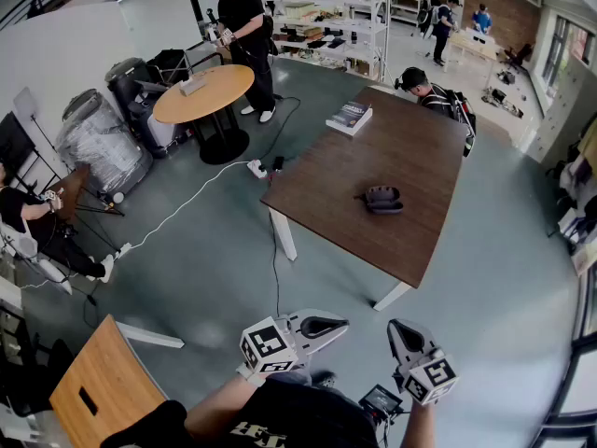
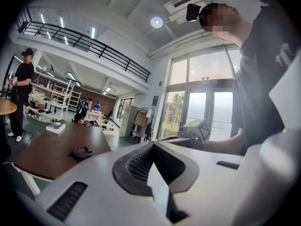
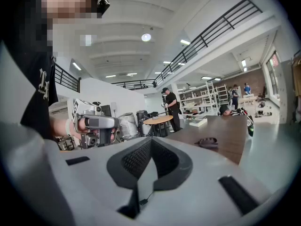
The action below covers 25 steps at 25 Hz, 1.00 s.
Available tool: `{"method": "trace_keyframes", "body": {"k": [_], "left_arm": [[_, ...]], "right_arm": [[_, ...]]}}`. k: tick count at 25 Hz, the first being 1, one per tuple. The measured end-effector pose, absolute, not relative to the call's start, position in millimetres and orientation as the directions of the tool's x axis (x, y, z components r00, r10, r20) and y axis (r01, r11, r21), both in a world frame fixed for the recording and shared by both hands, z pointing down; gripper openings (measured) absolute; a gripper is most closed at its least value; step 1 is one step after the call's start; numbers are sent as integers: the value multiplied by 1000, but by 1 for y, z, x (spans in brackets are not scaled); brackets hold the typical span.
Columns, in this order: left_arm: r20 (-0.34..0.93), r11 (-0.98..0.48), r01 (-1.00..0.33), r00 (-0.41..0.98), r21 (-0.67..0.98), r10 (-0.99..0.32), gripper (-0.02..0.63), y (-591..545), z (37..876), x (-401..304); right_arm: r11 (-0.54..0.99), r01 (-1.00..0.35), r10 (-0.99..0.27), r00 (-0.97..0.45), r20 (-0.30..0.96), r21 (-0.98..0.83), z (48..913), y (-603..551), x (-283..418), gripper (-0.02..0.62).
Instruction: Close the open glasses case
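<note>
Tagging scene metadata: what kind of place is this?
Probably an open lab or workshop hall: a big brown table with the glasses case, stocked metal shelving along the wall, and a railed mezzanine overhead.

A big room with a grey floor (image 1: 215, 250), a long brown bench (image 1: 410, 147), a round table (image 1: 219, 91) (light wood), shelves (image 1: 326, 26) and tall windows (image 2: 202, 107).

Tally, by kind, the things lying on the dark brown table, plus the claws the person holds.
Glasses case: 1
Book: 1
Claws: 2 (left claw, right claw)
Total: 4
</note>
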<state>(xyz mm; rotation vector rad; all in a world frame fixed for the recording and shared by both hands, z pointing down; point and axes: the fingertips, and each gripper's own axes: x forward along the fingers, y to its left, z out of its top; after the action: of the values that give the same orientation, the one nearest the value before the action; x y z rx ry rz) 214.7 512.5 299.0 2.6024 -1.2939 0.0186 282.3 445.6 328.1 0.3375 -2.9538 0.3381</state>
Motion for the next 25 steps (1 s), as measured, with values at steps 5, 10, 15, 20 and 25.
{"method": "trace_keyframes", "body": {"k": [5, 10, 15, 20, 25], "left_arm": [[90, -600, -768, 630, 223, -772, 6, 491, 301, 203], [53, -621, -744, 650, 246, -758, 6, 456, 301, 181], [33, -645, -725, 670, 242, -741, 6, 424, 292, 145], [18, -649, -723, 671, 237, -741, 6, 400, 288, 92], [6, -645, -724, 666, 245, -746, 6, 378, 288, 43]], "right_arm": [[966, -219, -183, -956, 230, -139, 333, 430, 262, -12], [953, -268, -226, -940, 256, -144, 335, 395, 249, -12], [948, -299, -261, -925, 276, -108, 325, 359, 211, -12], [958, -276, -248, -932, 263, -74, 317, 339, 151, -12], [962, -269, -245, -922, 300, -42, 321, 321, 102, -12]]}}
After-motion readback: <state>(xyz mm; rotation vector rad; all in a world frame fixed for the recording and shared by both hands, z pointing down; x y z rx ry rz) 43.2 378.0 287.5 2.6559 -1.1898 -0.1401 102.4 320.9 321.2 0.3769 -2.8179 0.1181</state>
